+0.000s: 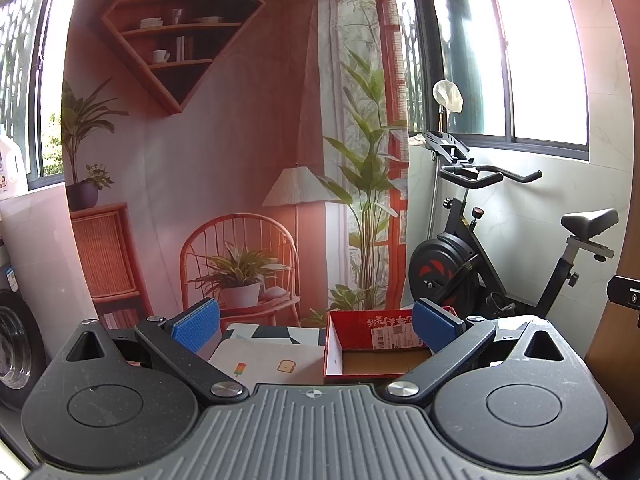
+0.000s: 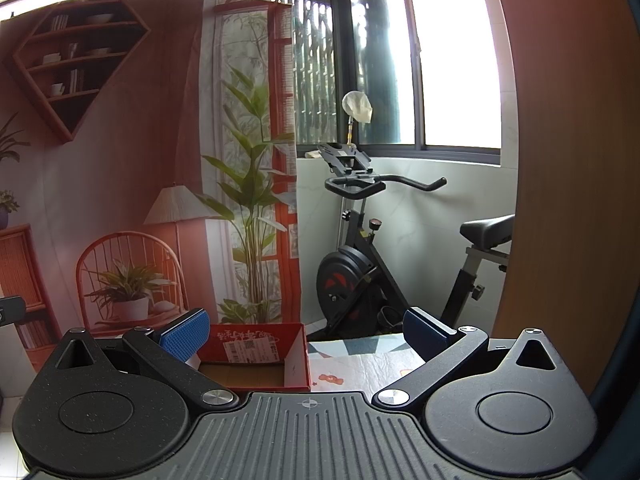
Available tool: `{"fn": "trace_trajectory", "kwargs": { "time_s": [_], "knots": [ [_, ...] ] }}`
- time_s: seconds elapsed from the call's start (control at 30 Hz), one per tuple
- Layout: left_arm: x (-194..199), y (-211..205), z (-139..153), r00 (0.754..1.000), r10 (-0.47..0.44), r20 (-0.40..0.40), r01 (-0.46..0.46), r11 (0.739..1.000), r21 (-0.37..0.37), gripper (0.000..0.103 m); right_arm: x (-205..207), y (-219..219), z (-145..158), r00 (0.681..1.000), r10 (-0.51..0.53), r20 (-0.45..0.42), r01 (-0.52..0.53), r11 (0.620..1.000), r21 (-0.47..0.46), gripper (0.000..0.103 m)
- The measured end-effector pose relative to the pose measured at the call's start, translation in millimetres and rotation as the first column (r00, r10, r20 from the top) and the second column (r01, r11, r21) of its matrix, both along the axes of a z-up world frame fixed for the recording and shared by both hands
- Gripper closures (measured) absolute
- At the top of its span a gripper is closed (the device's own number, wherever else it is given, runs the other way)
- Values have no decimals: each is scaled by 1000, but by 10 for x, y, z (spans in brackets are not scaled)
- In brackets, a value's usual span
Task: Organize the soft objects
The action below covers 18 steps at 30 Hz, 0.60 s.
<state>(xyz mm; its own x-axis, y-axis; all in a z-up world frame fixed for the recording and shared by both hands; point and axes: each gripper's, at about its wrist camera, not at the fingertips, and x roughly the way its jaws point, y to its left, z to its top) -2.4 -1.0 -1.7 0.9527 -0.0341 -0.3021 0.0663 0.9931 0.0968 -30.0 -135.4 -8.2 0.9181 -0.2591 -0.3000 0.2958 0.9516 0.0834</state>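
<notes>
Task at outset: red box (image 1: 374,346) empty, no soft objects visible; left gripper (image 1: 316,322) and right gripper (image 2: 306,332) beside it, wide open, empty.

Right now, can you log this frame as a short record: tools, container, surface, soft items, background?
left tool: open, empty
right tool: open, empty
container: red box, open top, looks empty where visible
surface: table cover with small printed pictures
soft items: none visible in either view
background: exercise bike, printed room backdrop, windows
</notes>
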Motion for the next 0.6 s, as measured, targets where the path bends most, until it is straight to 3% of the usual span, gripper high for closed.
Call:
{"fn": "trace_trajectory", "kwargs": {
  "time_s": [0.37,0.6],
  "knots": [
    [26,13,-25,1000,6,-1,-6,1000,8,0,65,45,-6,1000,1,7,-1,1000,7,0],
    [194,67,-238,997,79,0,-79,997,24,0,36,-141,-232,993,81,80,-90,989,116,0]
  ]
}}
